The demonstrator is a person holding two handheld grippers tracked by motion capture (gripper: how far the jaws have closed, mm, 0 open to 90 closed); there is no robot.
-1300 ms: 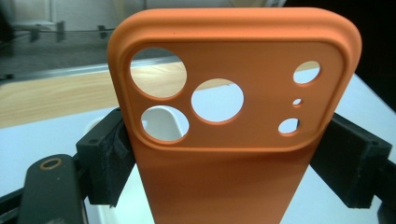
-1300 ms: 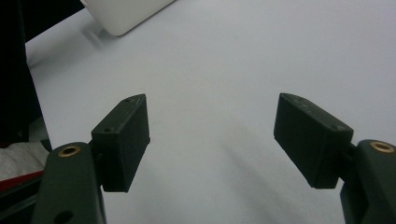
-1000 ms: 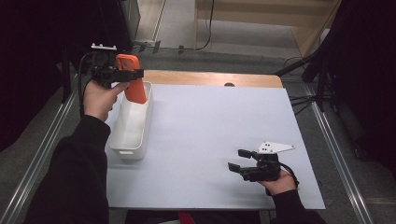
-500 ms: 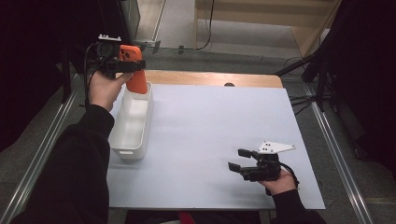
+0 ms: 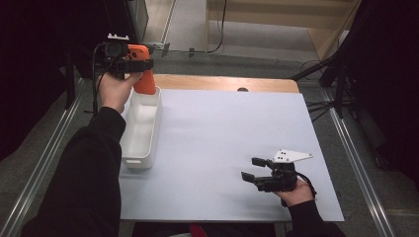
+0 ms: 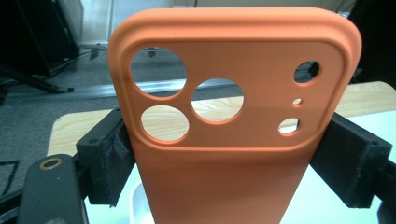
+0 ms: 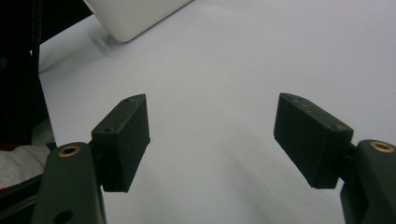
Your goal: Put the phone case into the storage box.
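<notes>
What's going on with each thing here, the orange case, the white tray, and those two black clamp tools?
Orange phone case: upright, clamped by its edges, held above the tray's far end.
White tray: on the table, looks empty.
Left gripper: jaws shut on the case.
Right gripper: jaws open, nothing between them.

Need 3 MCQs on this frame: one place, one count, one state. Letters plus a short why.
1. Where is the orange phone case?
A. lying in the white bin
B. held up above the far end of the white bin
C. on the table by the right hand

2. How many large round cutouts does the case have?
A. one
B. three
C. five

3. How is the right hand-held gripper?
A. open, nothing between its pads
B. shut on the case
C. shut on the bin

Key: 1 B, the left hand-held gripper clamps it in the air there. 2 B, the left gripper view shows three. 3 A, only bare table between the pads.
</notes>
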